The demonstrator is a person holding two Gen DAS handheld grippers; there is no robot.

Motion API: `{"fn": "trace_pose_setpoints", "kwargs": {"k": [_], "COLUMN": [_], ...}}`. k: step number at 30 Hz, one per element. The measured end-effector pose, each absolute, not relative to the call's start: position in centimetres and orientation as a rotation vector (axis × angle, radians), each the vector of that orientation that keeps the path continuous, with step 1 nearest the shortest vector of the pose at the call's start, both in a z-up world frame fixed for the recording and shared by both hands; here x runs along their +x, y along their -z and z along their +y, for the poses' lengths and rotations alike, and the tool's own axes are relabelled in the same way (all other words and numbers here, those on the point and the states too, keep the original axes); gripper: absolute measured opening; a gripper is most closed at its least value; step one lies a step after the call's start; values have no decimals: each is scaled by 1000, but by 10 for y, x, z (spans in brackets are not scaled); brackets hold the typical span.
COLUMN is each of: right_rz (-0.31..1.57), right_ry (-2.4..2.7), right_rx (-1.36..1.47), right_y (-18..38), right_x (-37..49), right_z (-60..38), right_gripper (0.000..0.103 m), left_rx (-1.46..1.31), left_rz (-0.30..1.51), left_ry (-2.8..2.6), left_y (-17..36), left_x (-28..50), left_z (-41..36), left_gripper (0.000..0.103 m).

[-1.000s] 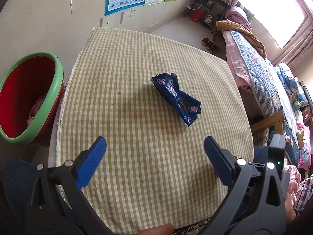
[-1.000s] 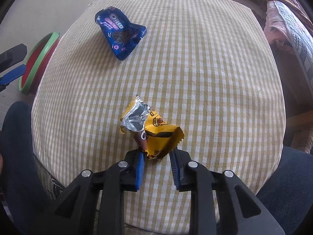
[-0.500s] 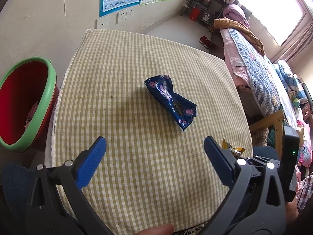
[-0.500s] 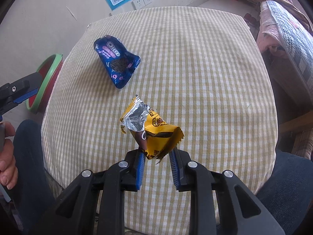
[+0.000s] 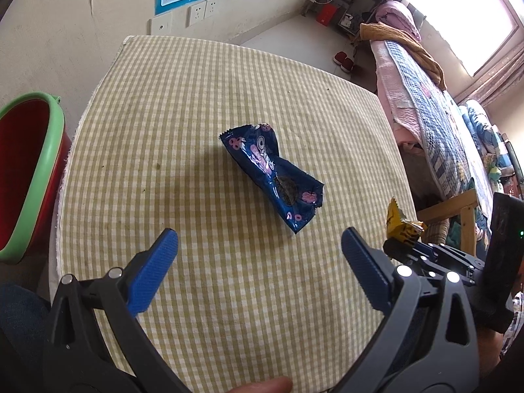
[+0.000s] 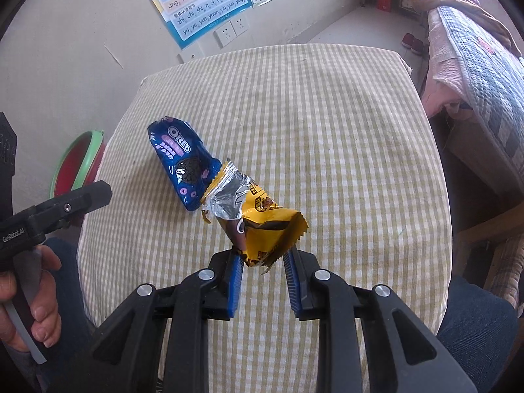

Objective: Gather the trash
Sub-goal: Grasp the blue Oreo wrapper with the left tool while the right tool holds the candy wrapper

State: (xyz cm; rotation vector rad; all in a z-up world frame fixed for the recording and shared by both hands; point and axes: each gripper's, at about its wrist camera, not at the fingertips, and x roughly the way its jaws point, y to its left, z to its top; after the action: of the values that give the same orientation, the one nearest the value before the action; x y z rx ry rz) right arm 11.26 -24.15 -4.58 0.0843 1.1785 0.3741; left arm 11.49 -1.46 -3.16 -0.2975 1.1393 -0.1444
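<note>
OREO lettering on blue wrapper (image 6: 179,160), right wrist view only

— What do your tools look like from up here?

— Your left gripper (image 5: 258,258) has black skeletal arms with silver rivets and ribbed blue pads (image 5: 152,270). Your right gripper (image 6: 263,260) matches it (same black frame, same blue pads (image 6: 234,281)).

— Any markings?

— White "GenRobot.AI" lettering on the left one's side, a grey trigger under your left hand (image 6: 28,308), and dark blue trousers (image 6: 475,321).
</note>
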Motion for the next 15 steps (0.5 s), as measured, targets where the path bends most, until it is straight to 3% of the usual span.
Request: {"fn": "trace_pose_setpoints", "kwargs": {"k": [15], "right_rz": [1164], "right_ry": [-409], "right_rx": [146], "right_y": [61], "right_x": [142], "right_z": [-250], "right_gripper": [23], "left_rx": [-386], "left_rz": [1200], "left_ry": [91], "left_y": [76], "left_x": [164], "left_z": [-27], "left_gripper": [95]}}
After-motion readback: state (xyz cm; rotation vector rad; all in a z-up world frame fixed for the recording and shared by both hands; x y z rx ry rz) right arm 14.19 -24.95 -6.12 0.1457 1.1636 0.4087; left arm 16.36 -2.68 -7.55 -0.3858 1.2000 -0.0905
